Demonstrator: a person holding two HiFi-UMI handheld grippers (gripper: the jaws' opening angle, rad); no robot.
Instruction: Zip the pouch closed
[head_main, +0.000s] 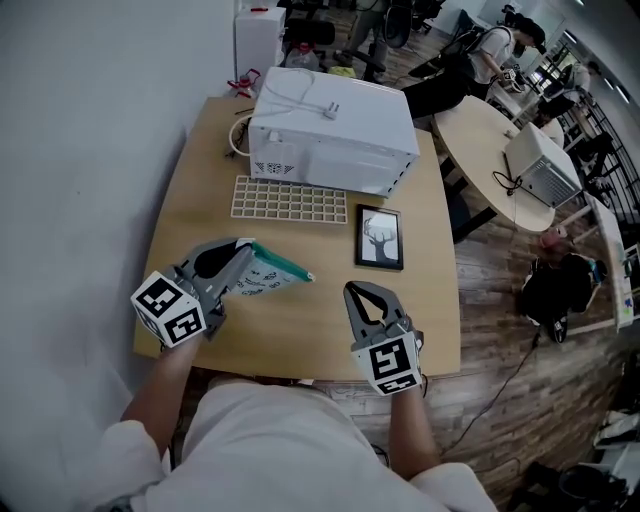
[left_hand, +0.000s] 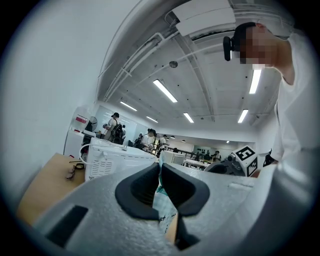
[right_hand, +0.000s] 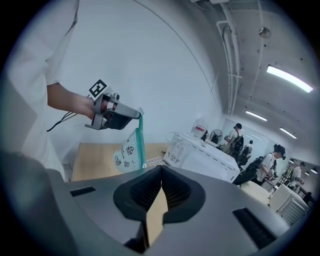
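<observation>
Pouch (head_main: 272, 276): clear soft plastic with small dark printed drawings and a teal zip strip along one edge. It is held off the table, sticking out towards 3 o'clock from the left gripper; any print is too small to read.
Left gripper (head_main: 238, 260): grey jaws closed on the pouch's end.
Right gripper (head_main: 352, 290): ribbed dark pads pressed together with nothing between them, at 4 o'clock of the pouch and apart from it.
Marker cubes: black-and-white square patterns, no words.
Table (head_main: 300, 335): pale smooth wood.
Grid tray (head_main: 288, 200): cream, flat, with square cells, at 12 o'clock of the pouch.
Picture frame (head_main: 380, 239): black, holding a grey tree picture.
Oven (head_main: 335, 135): white and boxy with vent holes; a cable lies on top.
</observation>
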